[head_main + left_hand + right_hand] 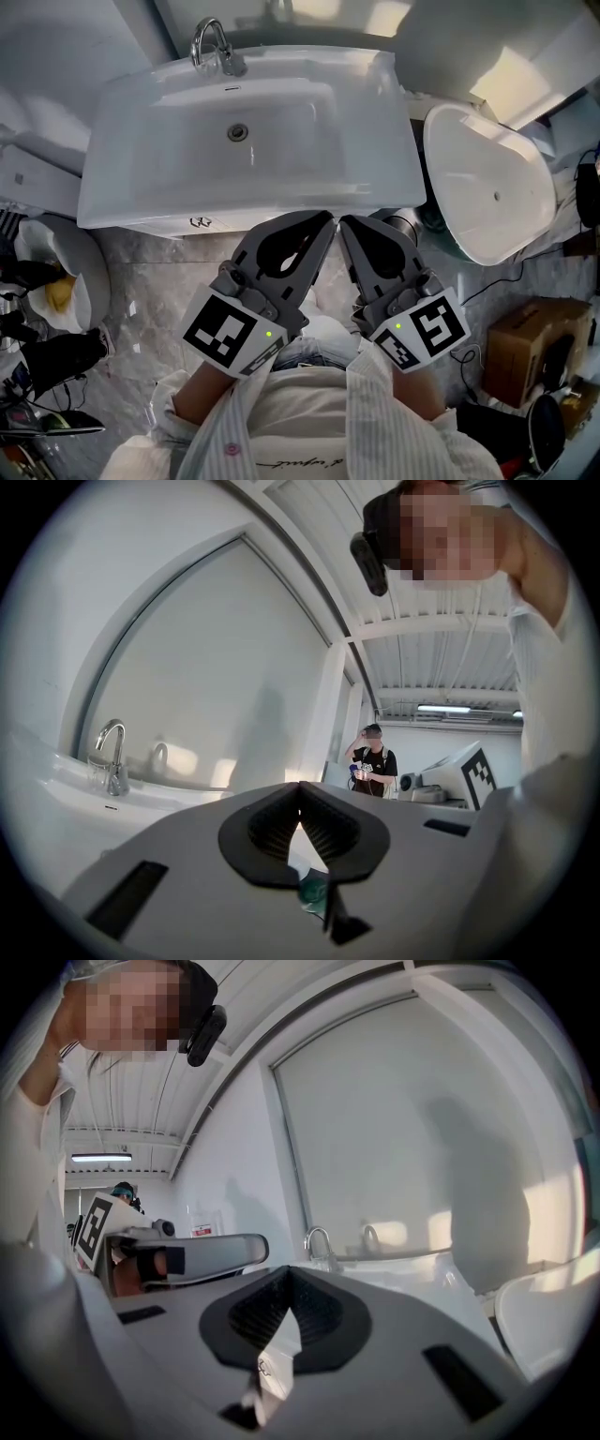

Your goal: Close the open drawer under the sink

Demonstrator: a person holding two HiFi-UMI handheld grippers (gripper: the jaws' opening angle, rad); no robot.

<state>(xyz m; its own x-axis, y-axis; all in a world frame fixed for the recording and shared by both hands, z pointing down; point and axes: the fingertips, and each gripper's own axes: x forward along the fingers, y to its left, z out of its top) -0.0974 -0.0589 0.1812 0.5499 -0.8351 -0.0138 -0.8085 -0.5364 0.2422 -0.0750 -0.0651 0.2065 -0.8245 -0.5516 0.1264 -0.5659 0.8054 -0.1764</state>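
Observation:
A white washbasin (127, 183) with a chrome tap (214, 47) fills the upper head view. Just under its front edge shows a narrow white front (159, 225) with a small logo; I cannot tell whether this is the drawer or how far out it stands. My left gripper (327, 219) and right gripper (344, 224) are held side by side in front of the basin, tips nearly touching each other. Both are shut with nothing between their pads. The left gripper (300, 794) looks up past the tap (113, 758). The right gripper (289, 1277) also sees the tap (320, 1241).
A white toilet (487, 187) stands right of the basin, a cardboard box (536, 349) and cables lie at the lower right. A round white bin (58, 281) with yellow items sits at the left. A person (373, 763) stands far off in the left gripper view.

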